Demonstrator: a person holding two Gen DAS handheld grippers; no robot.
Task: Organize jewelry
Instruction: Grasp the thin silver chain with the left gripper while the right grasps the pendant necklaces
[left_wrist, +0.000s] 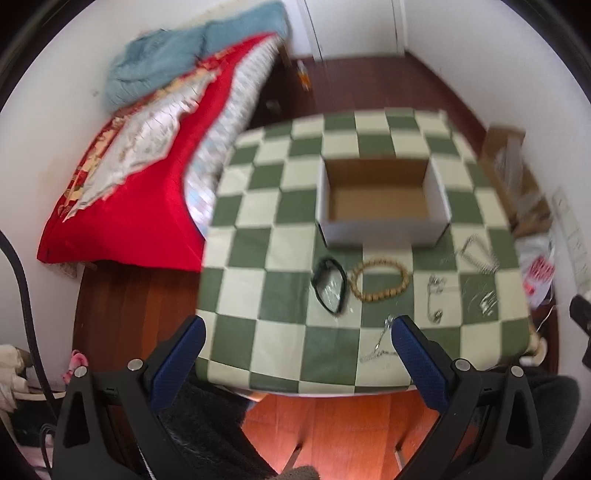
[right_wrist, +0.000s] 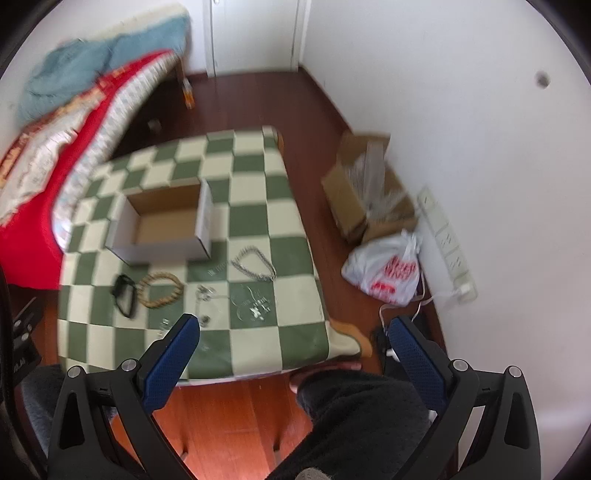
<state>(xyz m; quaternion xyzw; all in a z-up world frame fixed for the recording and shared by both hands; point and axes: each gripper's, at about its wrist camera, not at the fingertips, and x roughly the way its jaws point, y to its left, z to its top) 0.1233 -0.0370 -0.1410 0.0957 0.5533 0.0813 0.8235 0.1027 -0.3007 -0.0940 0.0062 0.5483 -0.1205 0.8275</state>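
Both views are motion-blurred, so the small silver pieces (left_wrist: 434, 297) on the near right of the bench cannot be identified individually, and a thin silver chain (left_wrist: 378, 341) near the front edge is partly covered by a blue finger pad. The left gripper (left_wrist: 295, 332) hovers above the near edge of the bench, fingers spread wide and holding nothing. The right gripper (right_wrist: 293, 330) hovers over the near right corner, fingers likewise spread wide and empty. The bench carries a green-and-cream checkered cloth (left_wrist: 258, 206). An open white cardboard box with a brown interior (left_wrist: 380, 206) sits at its centre. Just in front of the box lie a black loop bracelet (left_wrist: 330, 290), a brown wooden bead bracelet (left_wrist: 380, 280) beside it, and a coiled silver chain necklace (right_wrist: 255, 264) further right. A bed with a red quilt (left_wrist: 147, 192) stands to the left; a white plastic bag (right_wrist: 386, 267) lies on the dark wooden floor (right_wrist: 258, 96).
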